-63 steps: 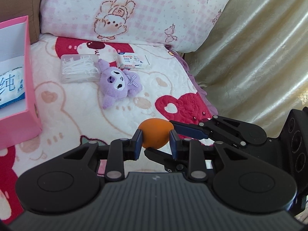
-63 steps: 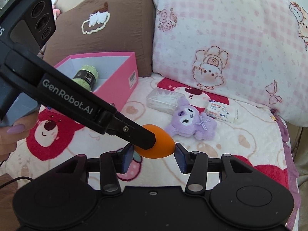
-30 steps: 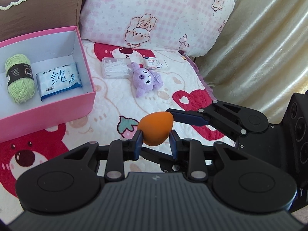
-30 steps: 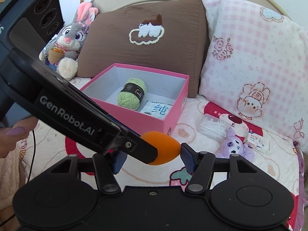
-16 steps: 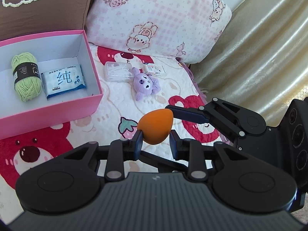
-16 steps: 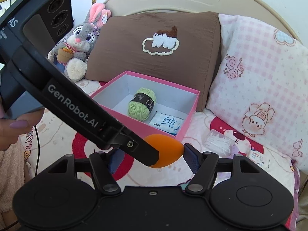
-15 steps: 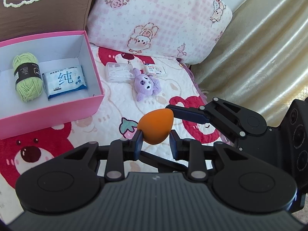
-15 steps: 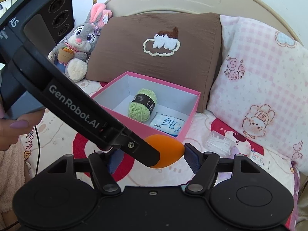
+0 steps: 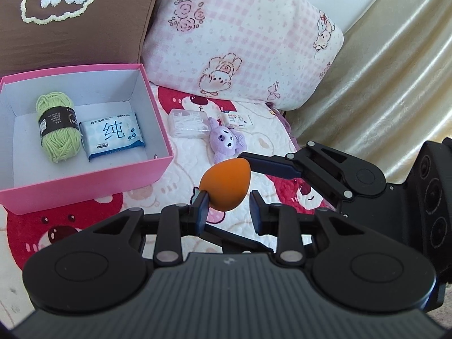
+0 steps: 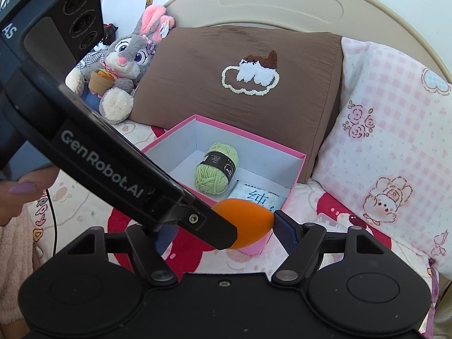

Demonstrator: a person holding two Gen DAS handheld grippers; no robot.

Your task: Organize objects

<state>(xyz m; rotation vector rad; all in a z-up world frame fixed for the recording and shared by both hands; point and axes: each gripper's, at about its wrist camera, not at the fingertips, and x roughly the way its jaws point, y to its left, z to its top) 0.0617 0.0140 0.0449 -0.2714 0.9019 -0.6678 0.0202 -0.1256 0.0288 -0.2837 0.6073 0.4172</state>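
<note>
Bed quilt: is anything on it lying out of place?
Yes: the purple plush toy, a clear box of floss picks and a small packet lie loose beside the pink box, not inside it.

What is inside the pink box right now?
The pink box holds a green yarn skein and a blue-and-white packet, side by side. In the right wrist view the orange sponge covers the packet's near corner.
</note>
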